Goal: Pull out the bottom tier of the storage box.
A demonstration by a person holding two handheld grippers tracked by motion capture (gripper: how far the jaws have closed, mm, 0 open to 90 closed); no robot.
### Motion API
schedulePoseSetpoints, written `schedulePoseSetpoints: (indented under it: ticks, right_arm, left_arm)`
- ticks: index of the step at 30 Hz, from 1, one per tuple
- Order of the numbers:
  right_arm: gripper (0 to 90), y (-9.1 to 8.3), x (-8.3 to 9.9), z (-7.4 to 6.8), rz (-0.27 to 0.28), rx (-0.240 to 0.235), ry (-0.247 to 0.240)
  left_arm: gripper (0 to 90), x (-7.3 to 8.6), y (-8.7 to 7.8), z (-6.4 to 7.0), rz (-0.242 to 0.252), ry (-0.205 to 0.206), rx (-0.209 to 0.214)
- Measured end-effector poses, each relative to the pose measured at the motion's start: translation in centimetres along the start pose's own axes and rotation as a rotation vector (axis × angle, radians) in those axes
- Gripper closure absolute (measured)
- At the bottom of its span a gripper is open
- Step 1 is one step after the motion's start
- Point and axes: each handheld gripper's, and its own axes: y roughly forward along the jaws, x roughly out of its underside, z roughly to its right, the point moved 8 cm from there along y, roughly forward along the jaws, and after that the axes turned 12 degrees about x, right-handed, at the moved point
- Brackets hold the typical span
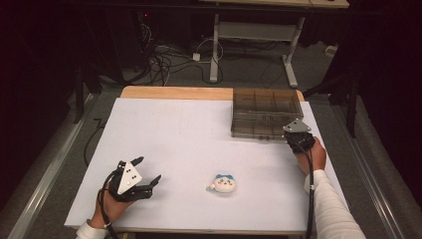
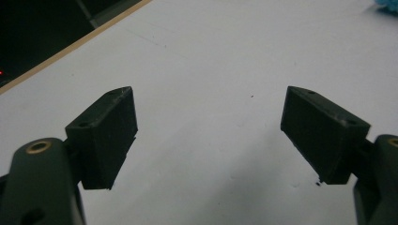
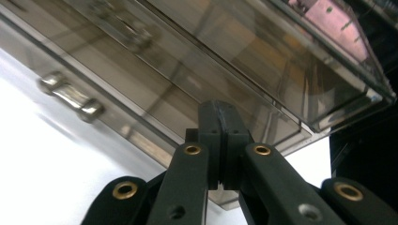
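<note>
A smoky see-through drawer box (image 1: pixel 266 112) stands at the back right of the white table (image 1: pixel 179 134). My right gripper (image 1: pixel 290 135) is at its front right corner. In the right gripper view this gripper (image 3: pixel 219 111) is shut, its tips against the drawer front (image 3: pixel 155 101), to the right of a metal handle (image 3: pixel 70 96). Nothing shows between the jaws. A small white and blue plush toy (image 1: pixel 224 183) lies near the table's front middle. My left gripper (image 1: pixel 149 168) rests at the front left, open and holding nothing, jaws spread over bare table (image 2: pixel 209 101).
A wooden strip (image 1: pixel 174 92) runs along the table's far edge. Behind it are another table's legs (image 1: pixel 215 50) and loose cables (image 1: pixel 159 62) on the floor. A blue bit of the toy (image 2: pixel 387 3) shows at the top right of the left gripper view.
</note>
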Motion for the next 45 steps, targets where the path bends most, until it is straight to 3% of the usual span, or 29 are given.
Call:
schedulePoseSetpoints:
  ticks: [5, 8, 13, 18, 26, 33, 42, 45]
  right_arm:
    - [90.0, 0.7, 0.6, -0.2, -0.034, 0.010, -0.034]
    - [90.0, 1.0, 0.7, -0.3, -0.041, 0.001, -0.006]
    - [90.0, 1.8, 1.3, -0.3, -0.082, -0.007, -0.042]
    - [90.0, 1.8, 2.1, -0.5, -0.097, -0.044, 0.010]
    - [90.0, 1.0, 2.7, -0.4, -0.105, -0.075, 0.012]
    - [90.0, 0.4, 3.2, -0.5, -0.098, -0.084, 0.086]
    - [90.0, -0.5, 3.6, -0.5, -0.113, -0.092, 0.082]
    - [90.0, -0.8, 3.9, -0.5, -0.110, -0.106, 0.108]
  left_arm:
    - [18.1, 0.0, 0.1, 0.0, -0.003, 0.001, 0.000]
    - [18.1, 0.1, 0.2, -0.1, -0.009, 0.000, -0.004]
    - [18.1, 0.2, 0.4, 0.3, -0.024, 0.002, 0.005]
    - [18.1, 0.3, 0.4, 0.3, -0.026, 0.008, 0.005]
    - [18.1, 0.3, 0.5, 0.4, -0.034, 0.020, 0.005]
    - [18.1, 0.3, 0.4, 0.4, -0.037, 0.022, 0.000]
    - [18.1, 0.4, 0.1, 0.2, -0.029, 0.013, -0.006]
    - [18.1, 0.3, 0.1, 0.3, -0.031, 0.017, -0.009]
